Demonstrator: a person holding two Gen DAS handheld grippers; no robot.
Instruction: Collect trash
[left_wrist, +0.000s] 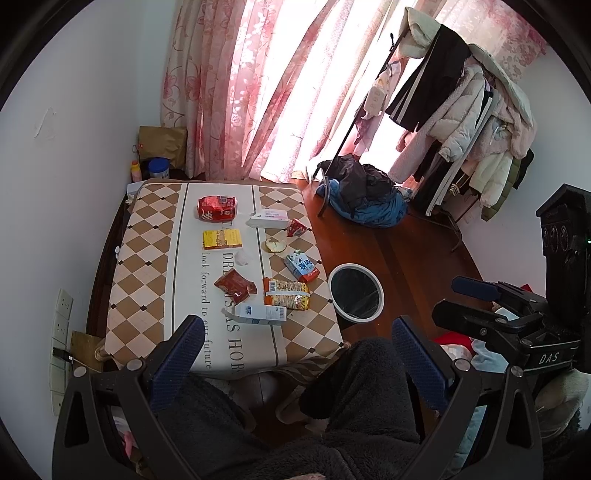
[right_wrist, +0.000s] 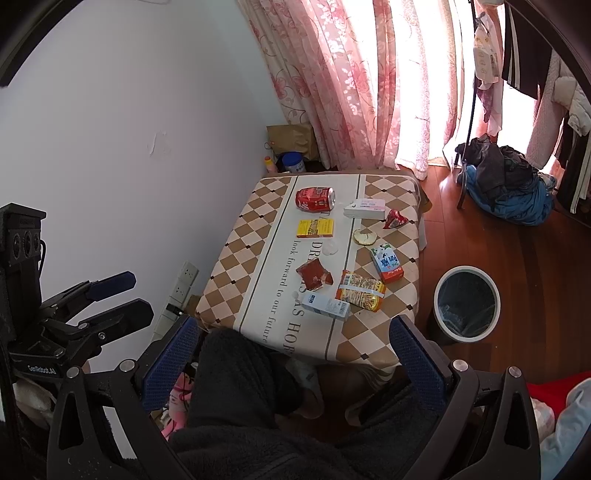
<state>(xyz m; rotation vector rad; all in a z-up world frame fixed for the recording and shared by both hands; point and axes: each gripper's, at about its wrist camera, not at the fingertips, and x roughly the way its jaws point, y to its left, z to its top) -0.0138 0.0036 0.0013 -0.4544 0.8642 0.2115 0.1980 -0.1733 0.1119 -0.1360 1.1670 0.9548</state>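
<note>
Ahead of the spread fingertips, litter is scattered over a checked brown-and-cream tablecloth (right_wrist: 236, 258). Nearest the fingers lies a white-and-blue carton (right_wrist: 325, 305) on its side, touching a crinkled orange snack wrapper (right_wrist: 360, 291). Just beyond sit a torn dark-red sachet (right_wrist: 314, 277) and a blue-and-red drink carton (right_wrist: 386, 263). Farther out are a flat yellow box (right_wrist: 316, 228), a crushed red can (right_wrist: 315, 199) on its side, a white box (right_wrist: 365, 208) and a small red wrapper (right_wrist: 395, 219). Right of the fingers, on the floor, stands a round white bin with a dark liner (right_wrist: 466, 302).

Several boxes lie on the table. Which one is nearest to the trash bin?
The blue and red carton, at the table edge beside the trash bin. The yellow and white boxes lie farther from it.
</note>
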